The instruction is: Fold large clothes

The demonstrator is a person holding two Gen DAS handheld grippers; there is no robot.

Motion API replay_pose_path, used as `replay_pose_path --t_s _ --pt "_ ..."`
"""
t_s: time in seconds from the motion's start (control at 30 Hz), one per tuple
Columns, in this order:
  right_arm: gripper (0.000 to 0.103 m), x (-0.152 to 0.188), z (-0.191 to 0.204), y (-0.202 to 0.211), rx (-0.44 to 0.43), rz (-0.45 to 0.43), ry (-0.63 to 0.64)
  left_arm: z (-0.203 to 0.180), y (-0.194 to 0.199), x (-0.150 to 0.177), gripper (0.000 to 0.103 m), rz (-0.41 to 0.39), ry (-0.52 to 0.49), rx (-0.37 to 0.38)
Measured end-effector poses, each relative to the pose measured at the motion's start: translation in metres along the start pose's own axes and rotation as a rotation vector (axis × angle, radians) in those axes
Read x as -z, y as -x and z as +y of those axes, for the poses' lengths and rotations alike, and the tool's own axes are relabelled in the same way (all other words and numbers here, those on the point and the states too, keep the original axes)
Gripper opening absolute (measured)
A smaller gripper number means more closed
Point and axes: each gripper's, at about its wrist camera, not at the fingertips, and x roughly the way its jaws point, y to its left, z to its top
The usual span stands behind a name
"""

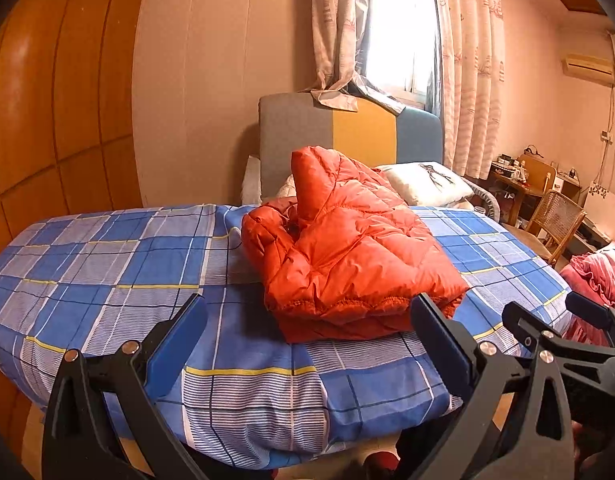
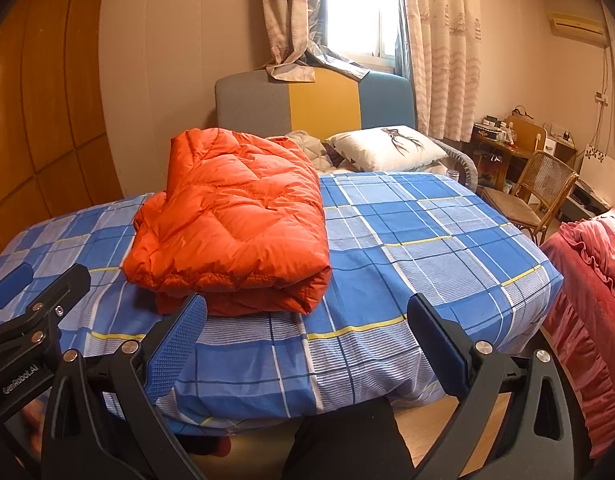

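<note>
A puffy orange quilted down jacket (image 1: pixel 347 252) lies folded into a thick bundle on the bed's blue plaid sheet with yellow lines (image 1: pixel 107 264), toward the foot end, its hood poking up at the back. Both tools hang short of the mattress edge, touching nothing: the left gripper (image 1: pixel 307 316) has its blue-padded fingers spread wide, and the right gripper (image 2: pixel 307 312) is spread just as wide, beside it. Behind the jacket, a white pillow with a dark print (image 2: pixel 387 148) rests against the grey, yellow and blue headboard (image 2: pixel 307 100).
</note>
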Motion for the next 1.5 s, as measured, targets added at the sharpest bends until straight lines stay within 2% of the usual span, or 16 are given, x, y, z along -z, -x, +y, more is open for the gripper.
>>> replay_pose_path --t_s 1.5 --pt "0.100 0.008 -0.003 -0.011 -0.008 0.044 0.005 -0.004 -0.001 0.000 0.101 0.001 -0.019 -0.003"
